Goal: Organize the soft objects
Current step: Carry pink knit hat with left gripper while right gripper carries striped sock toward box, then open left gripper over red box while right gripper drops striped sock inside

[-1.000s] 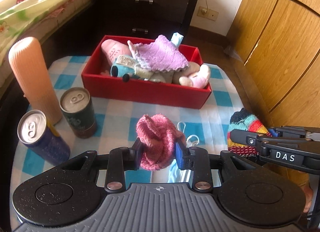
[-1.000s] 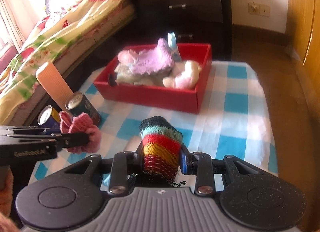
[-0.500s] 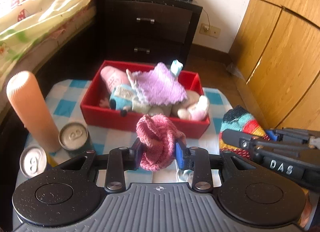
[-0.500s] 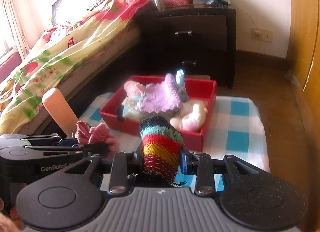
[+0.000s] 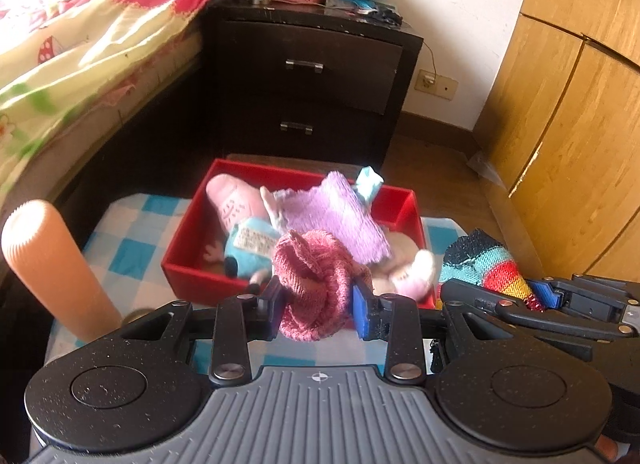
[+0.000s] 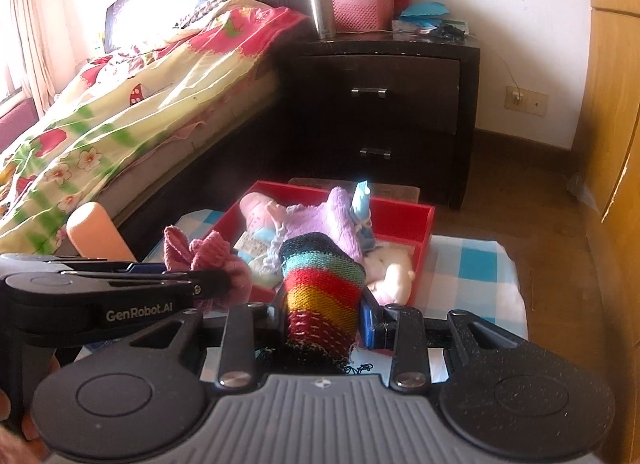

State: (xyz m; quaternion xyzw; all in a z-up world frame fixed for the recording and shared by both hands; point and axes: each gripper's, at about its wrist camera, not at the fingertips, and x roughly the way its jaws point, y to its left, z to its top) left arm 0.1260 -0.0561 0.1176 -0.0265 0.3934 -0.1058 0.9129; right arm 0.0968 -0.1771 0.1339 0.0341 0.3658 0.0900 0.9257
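My left gripper [image 5: 318, 304] is shut on a pink knitted piece [image 5: 316, 284] and holds it in the air just before the near wall of the red box [image 5: 200, 276]. My right gripper [image 6: 322, 314] is shut on a rainbow-striped knitted sock [image 6: 322, 288], also held up near the box [image 6: 424, 240]. The box holds a purple cloth [image 5: 336, 216], a pink plush [image 5: 232, 200], a blue toy and a white plush. The sock also shows in the left wrist view [image 5: 488, 268], and the pink piece in the right wrist view [image 6: 208, 256].
The box sits on a blue-and-white checked table [image 5: 132, 232]. A tall orange ribbed bottle [image 5: 52, 272] stands at the left. A dark nightstand [image 5: 312, 76] stands behind, a bed [image 6: 120, 96] to the left, wooden wardrobe doors [image 5: 568, 104] to the right.
Both grippers have risen and moved toward the red box, each still holding its knitted piece. The two cans have dropped out of the left wrist view.
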